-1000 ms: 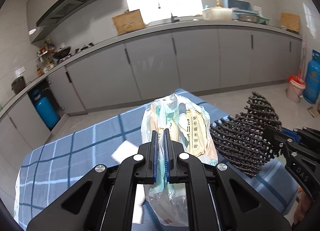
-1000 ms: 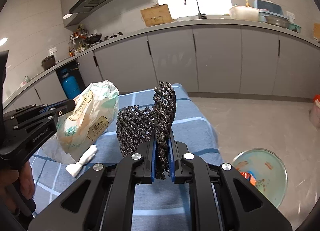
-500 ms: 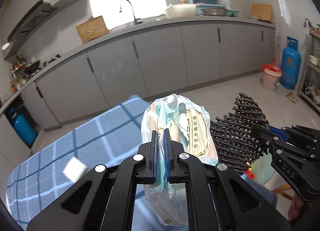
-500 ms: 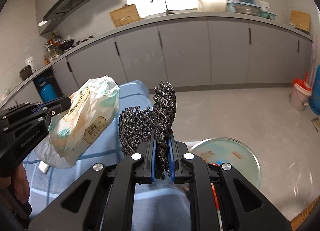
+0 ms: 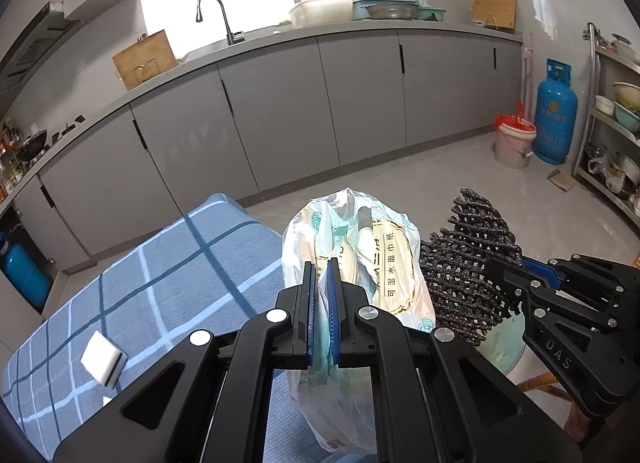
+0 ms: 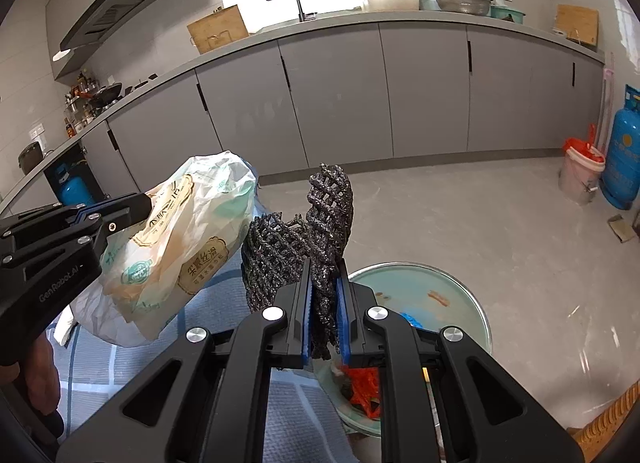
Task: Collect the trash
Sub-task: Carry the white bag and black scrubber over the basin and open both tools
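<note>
My left gripper (image 5: 322, 315) is shut on a crumpled white and green plastic tissue wrapper (image 5: 376, 259) and holds it in the air past the table's right edge. The wrapper also shows in the right wrist view (image 6: 180, 251). My right gripper (image 6: 324, 315) is shut on a black foam net (image 6: 316, 239), which also shows in the left wrist view (image 5: 468, 263), just right of the wrapper. Below the right gripper stands a pale green round bin (image 6: 452, 303) on the floor, with red and blue scraps inside. The left gripper (image 6: 116, 219) appears at the left of the right wrist view.
A table with a blue checked cloth (image 5: 168, 287) lies to the left, with a small white sponge block (image 5: 102, 359) on it. Grey kitchen cabinets (image 5: 360, 103) run along the back. A bucket (image 5: 514, 143) and a blue gas cylinder (image 5: 556, 119) stand at the far right.
Both grippers have swung right with their loads, off the table and over the floor. The green bin has come into view under the right gripper.
</note>
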